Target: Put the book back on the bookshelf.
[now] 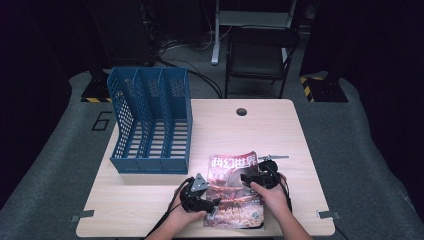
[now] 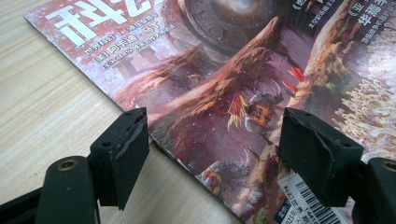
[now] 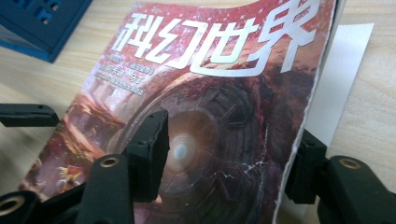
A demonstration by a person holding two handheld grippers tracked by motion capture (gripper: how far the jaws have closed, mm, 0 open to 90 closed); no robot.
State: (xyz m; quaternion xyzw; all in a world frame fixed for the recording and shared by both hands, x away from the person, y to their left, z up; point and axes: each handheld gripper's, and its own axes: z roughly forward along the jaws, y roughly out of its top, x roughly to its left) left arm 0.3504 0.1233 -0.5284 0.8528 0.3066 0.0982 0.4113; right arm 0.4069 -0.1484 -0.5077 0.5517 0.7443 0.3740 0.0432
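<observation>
1. Straddling the near left edge of a magazine, the left tongs stand spread in the left gripper view, one pad over the bare desk and the other over the cover by its barcode label; neither pad presses on the paper.
2. Seen from the high view, the left tongs sit at the magazine's lower left corner, with the grey three-cornered plate on top of the gripper and the person's left hand behind it.
3. Working at the opposite edge, the right tongs bracket the lifted right side of the cover: one pad lies over the cover's round emblem, the other sits behind the raised page edge. The jaws stand apart, and whether the pads already press on the paper cannot be told.
4. A white inner page shows beyond the raised cover in the right gripper view.
5. From above, the right tongs and the right hand rest over the magazine's right half.
6. The magazine, red with large white characters, lies at the near middle of the desk.
7. A blue three-slot file rack stands well apart on the desk's far left; a black chair stands beyond the desk.
</observation>
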